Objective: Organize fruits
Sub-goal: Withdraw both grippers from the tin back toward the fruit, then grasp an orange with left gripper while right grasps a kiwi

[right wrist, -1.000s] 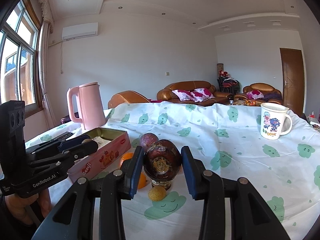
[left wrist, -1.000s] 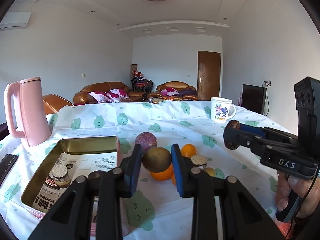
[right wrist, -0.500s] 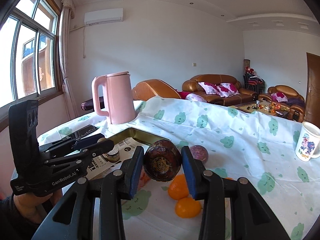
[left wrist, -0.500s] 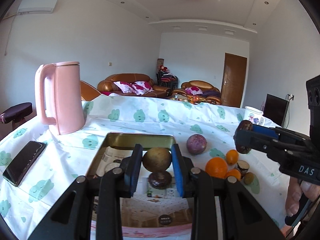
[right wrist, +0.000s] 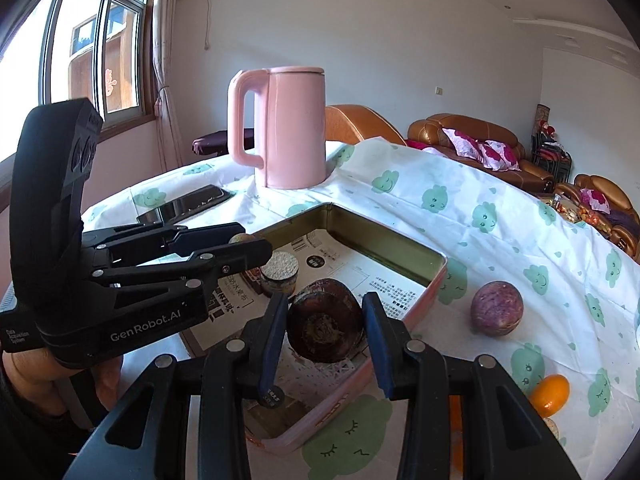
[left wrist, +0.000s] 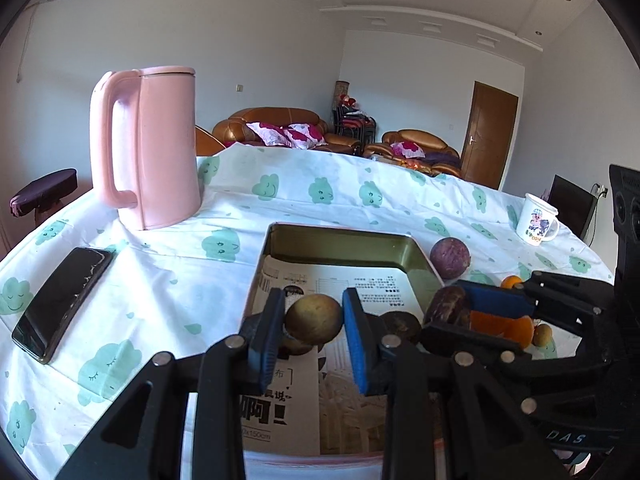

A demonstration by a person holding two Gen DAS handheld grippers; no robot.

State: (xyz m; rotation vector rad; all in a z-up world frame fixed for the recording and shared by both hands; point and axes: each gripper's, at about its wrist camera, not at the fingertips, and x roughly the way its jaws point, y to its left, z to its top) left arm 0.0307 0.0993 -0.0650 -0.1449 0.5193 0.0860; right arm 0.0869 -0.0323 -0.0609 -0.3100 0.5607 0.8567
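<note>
- The left gripper (left wrist: 313, 322) holds a round brownish-green fruit (left wrist: 313, 318) between its blue pads, above the open tin box (left wrist: 340, 236).
- The right gripper (right wrist: 325, 326) is clamped on a dark brown fruit (right wrist: 325, 326), also over the tin box, close to its right edge.
- The tin box has a gold inner wall and printed paper (left wrist: 360, 284) on its bottom. Inside it stand a small jar with a pale lid (right wrist: 280, 270) and at least one more dark fruit (left wrist: 400, 320).
- A purple round fruit (right wrist: 497, 308) lies on the cloth just beside the box, and a small orange fruit (right wrist: 551, 394) lies further to the front.
- The table carries a white tablecloth with green clouds (right wrist: 460, 208).
- Behind the box stands a pink kettle (left wrist: 148, 148); a black phone (left wrist: 62, 304) lies left of it.
- A white mug (left wrist: 536, 219) stands well apart, at the right.
</note>
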